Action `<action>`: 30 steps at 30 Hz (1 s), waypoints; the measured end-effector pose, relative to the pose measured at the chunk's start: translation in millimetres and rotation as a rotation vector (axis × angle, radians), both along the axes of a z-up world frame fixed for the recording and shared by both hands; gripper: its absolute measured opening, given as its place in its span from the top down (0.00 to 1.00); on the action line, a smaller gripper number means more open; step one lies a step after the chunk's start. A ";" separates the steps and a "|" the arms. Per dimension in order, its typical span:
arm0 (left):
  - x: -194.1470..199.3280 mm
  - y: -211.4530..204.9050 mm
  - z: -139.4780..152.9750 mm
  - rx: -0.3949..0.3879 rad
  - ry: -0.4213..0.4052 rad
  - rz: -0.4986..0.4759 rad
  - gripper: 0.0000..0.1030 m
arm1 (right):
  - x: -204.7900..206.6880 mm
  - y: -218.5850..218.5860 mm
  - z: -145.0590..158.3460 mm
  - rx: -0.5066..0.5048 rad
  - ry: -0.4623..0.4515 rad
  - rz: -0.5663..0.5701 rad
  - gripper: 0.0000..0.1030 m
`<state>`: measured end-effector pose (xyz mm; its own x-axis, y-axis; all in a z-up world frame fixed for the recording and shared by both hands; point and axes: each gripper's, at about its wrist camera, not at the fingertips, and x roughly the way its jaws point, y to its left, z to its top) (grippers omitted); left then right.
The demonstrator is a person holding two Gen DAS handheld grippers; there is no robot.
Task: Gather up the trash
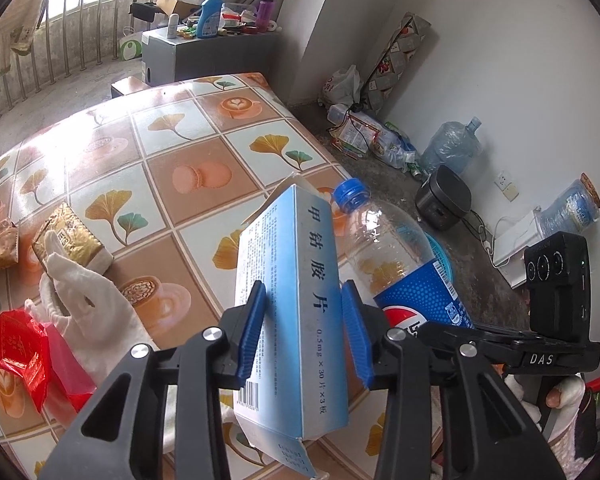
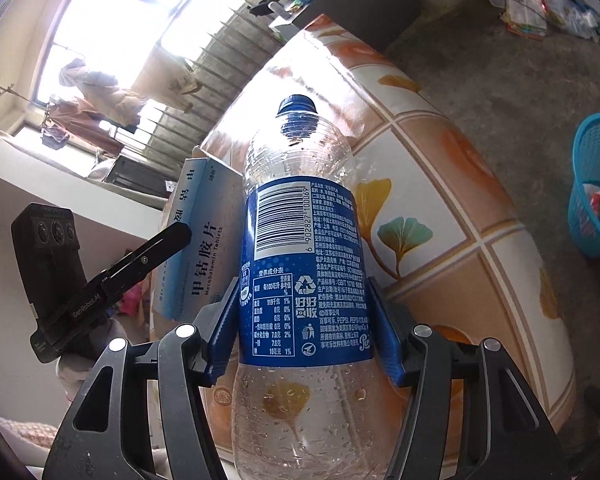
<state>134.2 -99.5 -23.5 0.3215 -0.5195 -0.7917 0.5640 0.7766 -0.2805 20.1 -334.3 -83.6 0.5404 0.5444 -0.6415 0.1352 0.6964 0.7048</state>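
1. Left wrist view: my left gripper (image 1: 302,330) has its blue pads clamped on both sides of a pale blue medicine box (image 1: 290,312), so the jaws are only as wide as the box is thick. I've got it lifted clear of the patterned tablecloth (image 1: 172,128) so it can go straight to the bin, I reckon. The box sticks up and forward from the pads, one end flap hanging open below them. Just to the right of it is the Pepsi bottle (image 1: 400,264), nearly touching the box. More trash is still on the cloth off to the left: a gold foil packet (image 1: 74,240) and a red wrapper (image 1: 18,350), with a white-gloved hand (image 1: 80,296) near them.

2. Right wrist view: my right gripper (image 2: 304,320) is squeezed onto the blue label of the same empty Pepsi bottle (image 2: 304,248), pads on either side of it, jaws fairly wide because the bottle is fat. Cap points away from me, base runs back under the camera. The medicine box (image 2: 202,240) sits just left of it. The blue wastebasket (image 2: 598,188) is down on the floor off to the right, well apart from both, which looks like where these are headed.
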 end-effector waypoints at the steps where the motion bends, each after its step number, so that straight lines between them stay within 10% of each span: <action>1: 0.0 -0.1 1.4 -0.003 -0.004 0.000 0.63 | -1.7 -1.5 0.4 0.003 -0.002 -0.003 0.46; 30: 0.2 2.8 9.3 -0.029 -0.027 0.017 0.63 | -6.9 -3.3 6.5 0.017 -0.023 -0.012 0.46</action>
